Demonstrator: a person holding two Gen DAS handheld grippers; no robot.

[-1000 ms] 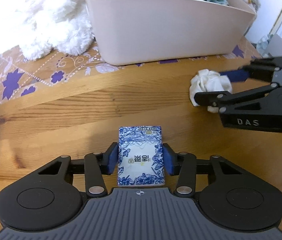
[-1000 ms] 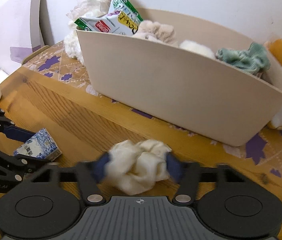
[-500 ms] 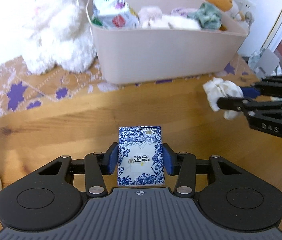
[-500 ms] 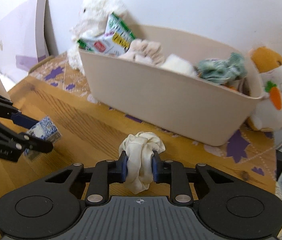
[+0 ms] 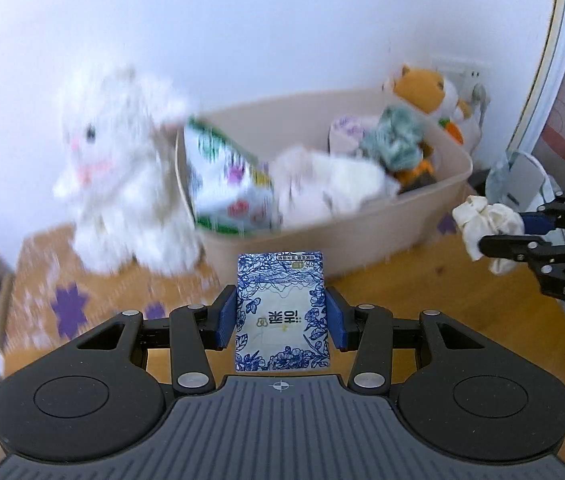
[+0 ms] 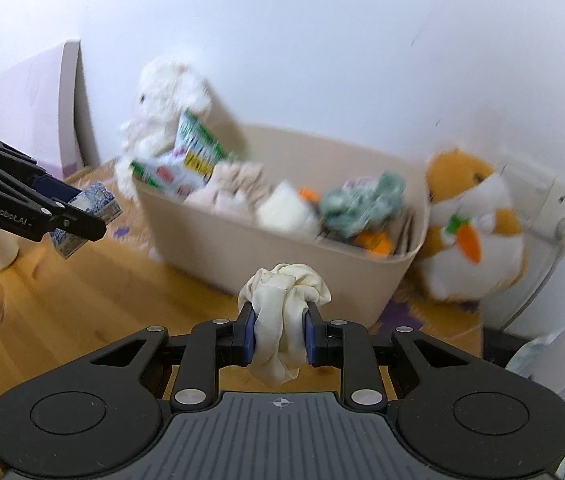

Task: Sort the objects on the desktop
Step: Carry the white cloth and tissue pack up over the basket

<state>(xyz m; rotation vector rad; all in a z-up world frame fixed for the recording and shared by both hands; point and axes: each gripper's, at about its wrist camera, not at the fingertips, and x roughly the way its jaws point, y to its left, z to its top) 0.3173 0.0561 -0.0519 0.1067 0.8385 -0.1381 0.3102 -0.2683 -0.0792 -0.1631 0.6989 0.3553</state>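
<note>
Left wrist view: we are holding a blue-and-white floral tissue pack [image 5: 281, 312] clamped between the pads of the left gripper [image 5: 281, 317], lifted clear of the wooden desk [image 5: 442, 280]. Ahead of the fingers, the beige bin [image 5: 362, 232] is already holding a snack bag [image 5: 226, 184], soft cloths and a green scrunchie [image 5: 394, 140]. A white plush rabbit [image 5: 118, 184] is sitting ahead-left, beside the bin.

Right wrist view: we are gripping a cream scrunchie [image 6: 282, 316] in the right gripper [image 6: 278, 334], jaws narrow, squeezing it. The bin is lying just ahead; an orange plush [image 6: 474, 232] is standing ahead-right. Judgement: both drops remaining; bin's near wall must be cleared first.
</note>
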